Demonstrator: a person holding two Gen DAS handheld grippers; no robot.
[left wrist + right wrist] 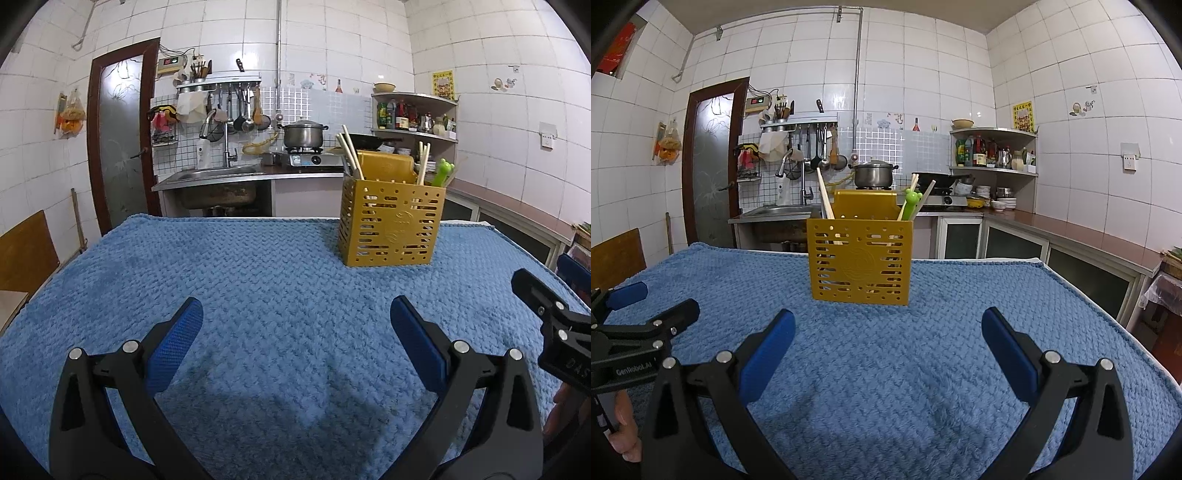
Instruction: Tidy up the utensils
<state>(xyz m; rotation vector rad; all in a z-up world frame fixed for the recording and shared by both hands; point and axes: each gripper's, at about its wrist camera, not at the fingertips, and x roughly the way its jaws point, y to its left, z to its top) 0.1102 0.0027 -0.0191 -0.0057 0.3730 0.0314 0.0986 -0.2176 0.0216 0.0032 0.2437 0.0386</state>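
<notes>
Utensil lower ends hidden inside yellow holder (pixel 858 260).

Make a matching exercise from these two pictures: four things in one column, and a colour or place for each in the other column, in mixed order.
Things:
1. utensil holder
2. table cover
3. frog-shaped utensil
4. steel pot

Colour or place:
A. on the stove at the back
B. yellow, slotted, standing on the table
C. green, sticking out of the holder
D. blue, textured

Pairs: 1-B, 2-D, 3-C, 4-A
</notes>
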